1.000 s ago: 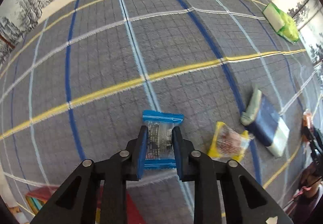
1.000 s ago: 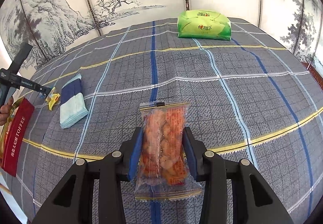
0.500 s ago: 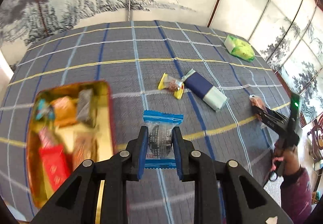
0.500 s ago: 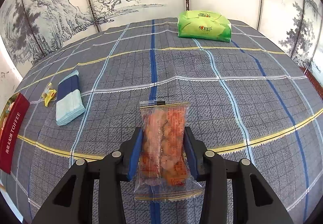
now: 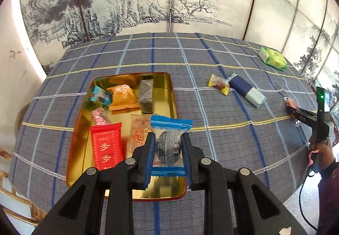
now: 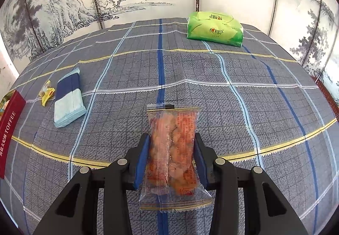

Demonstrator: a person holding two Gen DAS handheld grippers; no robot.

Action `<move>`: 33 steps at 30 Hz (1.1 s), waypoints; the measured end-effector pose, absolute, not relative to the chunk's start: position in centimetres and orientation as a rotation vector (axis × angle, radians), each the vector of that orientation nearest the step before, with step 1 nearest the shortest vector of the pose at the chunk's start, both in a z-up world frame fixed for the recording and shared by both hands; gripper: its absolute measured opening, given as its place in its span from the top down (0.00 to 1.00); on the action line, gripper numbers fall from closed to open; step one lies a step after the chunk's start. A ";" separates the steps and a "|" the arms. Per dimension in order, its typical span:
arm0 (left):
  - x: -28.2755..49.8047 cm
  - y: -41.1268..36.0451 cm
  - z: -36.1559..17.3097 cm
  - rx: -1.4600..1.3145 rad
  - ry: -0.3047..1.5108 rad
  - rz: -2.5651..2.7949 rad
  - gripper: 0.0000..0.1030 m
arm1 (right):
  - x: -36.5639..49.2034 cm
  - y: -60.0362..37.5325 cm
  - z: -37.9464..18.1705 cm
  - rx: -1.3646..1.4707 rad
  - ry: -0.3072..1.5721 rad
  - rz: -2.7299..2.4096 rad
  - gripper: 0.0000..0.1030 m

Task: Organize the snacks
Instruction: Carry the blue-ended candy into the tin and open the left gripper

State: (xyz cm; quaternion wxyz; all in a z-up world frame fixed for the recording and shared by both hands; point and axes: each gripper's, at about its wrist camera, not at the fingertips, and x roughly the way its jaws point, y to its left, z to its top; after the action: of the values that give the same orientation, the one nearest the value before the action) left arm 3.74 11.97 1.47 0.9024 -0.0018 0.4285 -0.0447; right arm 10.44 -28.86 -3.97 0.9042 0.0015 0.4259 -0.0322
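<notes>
My left gripper (image 5: 168, 141) is shut on a blue-edged clear snack packet (image 5: 169, 146), held above the near right part of a gold tin (image 5: 172, 95) with a red rim. Several wrapped snacks lie in the tin, among them a red packet (image 5: 107, 146) and an orange one (image 5: 122, 97). My right gripper (image 6: 172, 146) is shut on an orange snack in a clear wrapper (image 6: 172, 150), held over the plaid tablecloth (image 6: 233, 107). The tin's red side (image 6: 8, 131) shows at the far left of the right wrist view. In the left wrist view the right gripper (image 5: 293, 111) appears at the right edge.
A yellow-wrapped candy (image 5: 219, 84) and a navy and pale-blue tissue pack (image 5: 246, 92) lie right of the tin; the same pack (image 6: 67, 99) and candy (image 6: 47, 93) appear in the right wrist view. A green tissue pack (image 6: 215, 29) sits at the far edge. Painted screens surround the table.
My left gripper has swung left and risen with the blue-edged packet, bringing the gold tin into view beneath it. The right gripper has kept still with its snack.
</notes>
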 end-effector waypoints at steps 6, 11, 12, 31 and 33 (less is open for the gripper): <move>3.7 12.5 1.0 0.012 0.870 -0.065 0.79 | 10.5 -28.7 -4.0 -0.007 0.883 -0.069 0.58; 4.2 12.9 0.3 -0.002 0.877 -0.055 0.79 | 10.5 -28.5 -4.0 -0.017 0.886 -0.070 0.57; 4.4 13.2 0.2 -0.010 0.881 -0.054 0.80 | 10.5 -28.5 -4.0 -0.018 0.887 -0.070 0.57; 3.8 16.6 0.1 -0.041 0.839 0.056 0.80 | 9.7 -28.1 -3.8 -0.015 0.885 -0.062 0.60; 3.7 16.8 0.1 -0.033 0.833 0.066 0.79 | 8.9 -27.7 -3.8 0.009 0.883 -0.043 0.60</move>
State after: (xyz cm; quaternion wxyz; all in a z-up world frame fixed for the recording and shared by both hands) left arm 3.68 16.78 0.13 0.9139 -0.0162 0.4044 0.0320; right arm 8.88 -27.66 -3.77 0.9038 0.0042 0.4275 -0.0208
